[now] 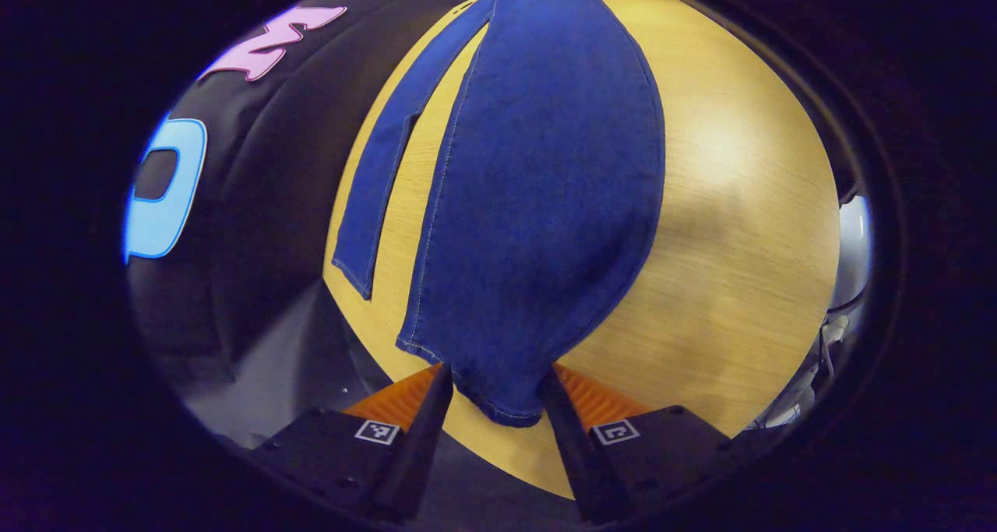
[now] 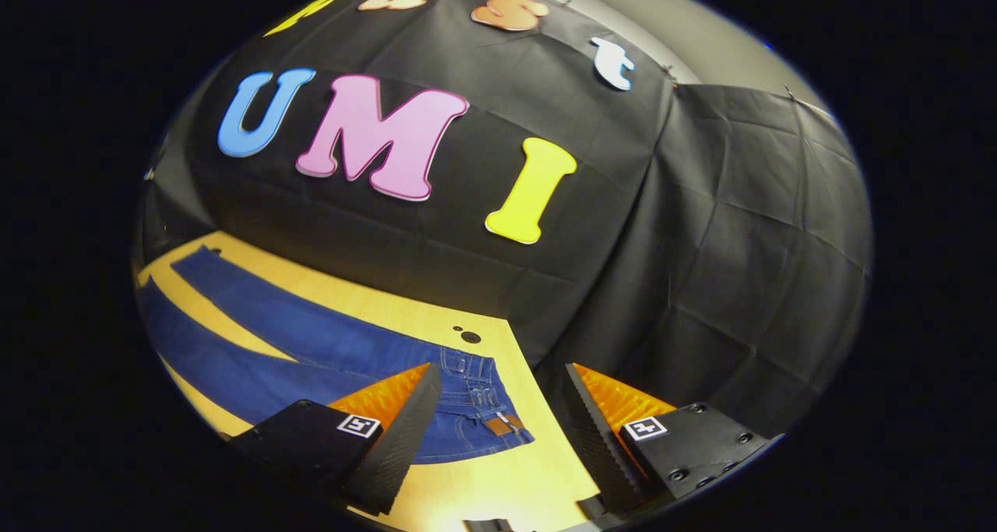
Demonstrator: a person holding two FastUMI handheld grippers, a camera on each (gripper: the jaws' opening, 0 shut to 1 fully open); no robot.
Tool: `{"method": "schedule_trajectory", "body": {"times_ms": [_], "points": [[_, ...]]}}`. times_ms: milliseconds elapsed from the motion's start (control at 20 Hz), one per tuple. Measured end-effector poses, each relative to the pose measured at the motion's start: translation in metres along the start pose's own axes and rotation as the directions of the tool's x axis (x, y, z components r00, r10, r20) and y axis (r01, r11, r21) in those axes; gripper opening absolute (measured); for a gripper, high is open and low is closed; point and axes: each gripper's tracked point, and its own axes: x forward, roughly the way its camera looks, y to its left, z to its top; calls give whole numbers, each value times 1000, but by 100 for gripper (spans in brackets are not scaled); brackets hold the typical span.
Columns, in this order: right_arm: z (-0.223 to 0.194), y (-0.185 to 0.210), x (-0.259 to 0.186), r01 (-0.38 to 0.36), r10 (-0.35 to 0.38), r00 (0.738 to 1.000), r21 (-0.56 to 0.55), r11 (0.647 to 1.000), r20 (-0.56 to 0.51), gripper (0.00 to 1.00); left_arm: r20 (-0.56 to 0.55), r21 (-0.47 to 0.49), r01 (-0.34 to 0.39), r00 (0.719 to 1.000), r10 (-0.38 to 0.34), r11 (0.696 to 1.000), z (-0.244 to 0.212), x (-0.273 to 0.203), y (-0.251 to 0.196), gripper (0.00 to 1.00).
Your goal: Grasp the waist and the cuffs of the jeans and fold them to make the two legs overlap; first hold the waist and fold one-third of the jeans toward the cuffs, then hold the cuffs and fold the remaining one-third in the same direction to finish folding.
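Note:
Blue jeans lie flat on the wooden table, legs spread apart. In the left gripper view, the cuff of the nearer, wider-looking leg sits between my left gripper's fingers, which stand apart around it without pressing. The other leg runs alongside to the left. In the right gripper view, the waist with its belt loops and leather patch lies just ahead of my right gripper. That gripper is open and holds nothing, hovering over the table by the waistband.
The booth's black cloth wall closes in behind the table. A small dark hole marks the tabletop near the waist. White equipment stands past the table's right edge in the left gripper view.

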Motion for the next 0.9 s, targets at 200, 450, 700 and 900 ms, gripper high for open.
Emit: {"method": "schedule_trajectory", "body": {"times_ms": [200, 450, 700, 900], "points": [[-15, -7, 37, -48, 47, 999, -82, 996, -9, 97, -53, -120, 196, 978, -203, 973, 1, 4, -9, 57], [-49, -27, 85, -127, 128, 991, -443, 888, -26, 97, -94, -153, 285, 949, -301, 946, 3, 9, -7, 19], [-135, -30, 103, -353, 289, 932, -738, 575, -221, 97, -105, -198, 305, 938, -330, 932, 6, 11, -7, 7], [-203, -17, 97, -515, 385, 835, -806, 292, -394, 96, -122, -205, 281, 943, -309, 938, 5, 13, -7, 6]]}}
